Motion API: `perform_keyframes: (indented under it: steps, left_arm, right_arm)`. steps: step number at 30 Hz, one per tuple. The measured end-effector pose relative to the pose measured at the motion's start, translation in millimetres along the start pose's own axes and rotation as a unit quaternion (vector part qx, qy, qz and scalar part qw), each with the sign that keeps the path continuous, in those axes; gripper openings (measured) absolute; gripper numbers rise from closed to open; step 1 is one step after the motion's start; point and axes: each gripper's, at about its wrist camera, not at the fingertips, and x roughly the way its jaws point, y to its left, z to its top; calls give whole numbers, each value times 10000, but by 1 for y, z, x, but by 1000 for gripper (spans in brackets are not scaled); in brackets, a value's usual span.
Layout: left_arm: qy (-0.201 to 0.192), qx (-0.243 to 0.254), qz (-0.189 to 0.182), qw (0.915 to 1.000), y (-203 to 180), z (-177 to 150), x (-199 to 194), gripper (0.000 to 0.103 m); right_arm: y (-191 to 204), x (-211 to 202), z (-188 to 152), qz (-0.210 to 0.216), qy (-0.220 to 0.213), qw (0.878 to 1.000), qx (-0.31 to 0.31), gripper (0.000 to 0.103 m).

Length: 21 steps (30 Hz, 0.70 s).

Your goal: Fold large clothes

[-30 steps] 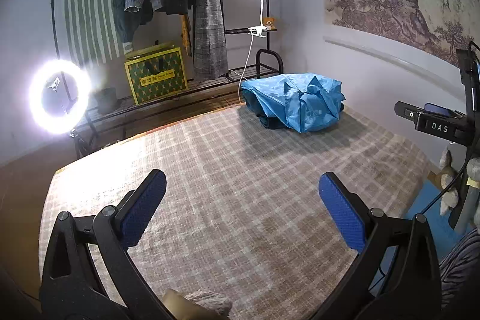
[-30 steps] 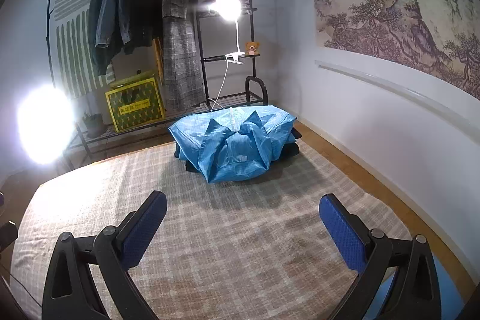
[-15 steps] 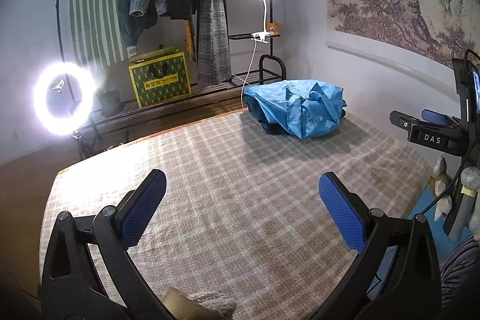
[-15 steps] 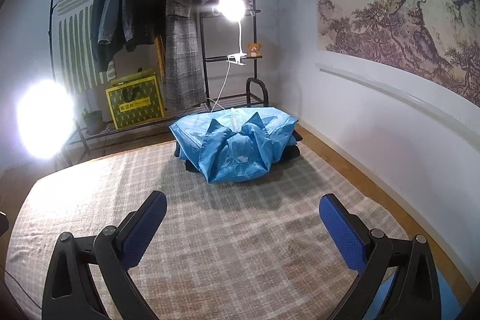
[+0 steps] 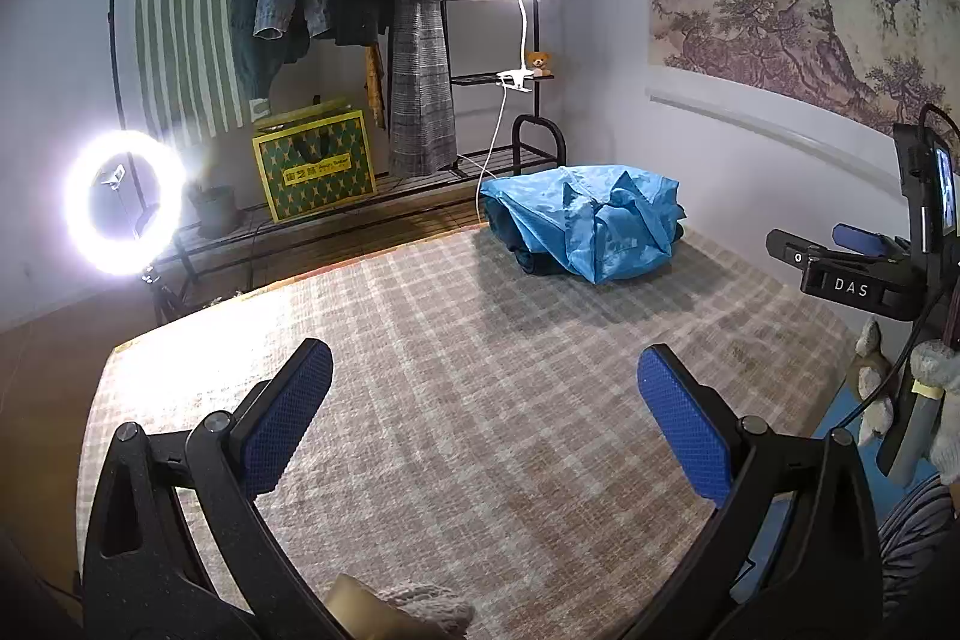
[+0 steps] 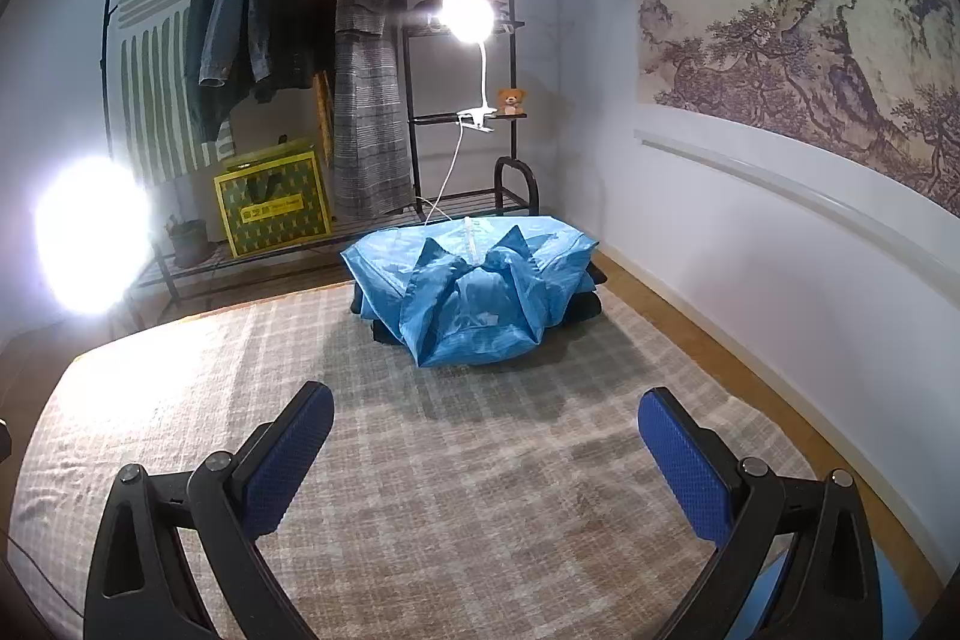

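A folded light-blue jacket (image 5: 591, 217) (image 6: 471, 289) lies on top of darker folded clothes (image 6: 576, 307) at the far end of the plaid bed cover (image 5: 480, 400) (image 6: 480, 460). My left gripper (image 5: 483, 403) hangs open over the middle of the cover, well short of the pile, with nothing between its blue pads. Likewise my right gripper (image 6: 486, 445) stands open and empty, a short way in front of the jacket. The right gripper's body with a small screen (image 5: 888, 256) shows at the right edge of the left wrist view.
A black clothes rack (image 6: 300, 40) with hanging coats stands behind the bed, with a yellow-green box (image 5: 315, 163) on its low shelf. A ring light (image 5: 123, 202) glows at the left, a clip lamp (image 6: 468, 16) on the rack. White wall (image 6: 750, 250) runs along the right.
Both grippers have lifted and tilted slightly, so the jacket pile sits a little lower in each view. Both stay open and empty; the pile has not moved.
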Motion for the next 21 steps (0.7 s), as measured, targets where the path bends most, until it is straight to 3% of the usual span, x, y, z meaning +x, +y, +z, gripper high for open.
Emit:
perform_keyframes:
  steps: [21]
  left_arm:
    - [10, -36, -21, 10000, -1, 1, -1, 103]
  right_arm:
    - [3, -2, 0, 47, -57, 10000, -31, 103]
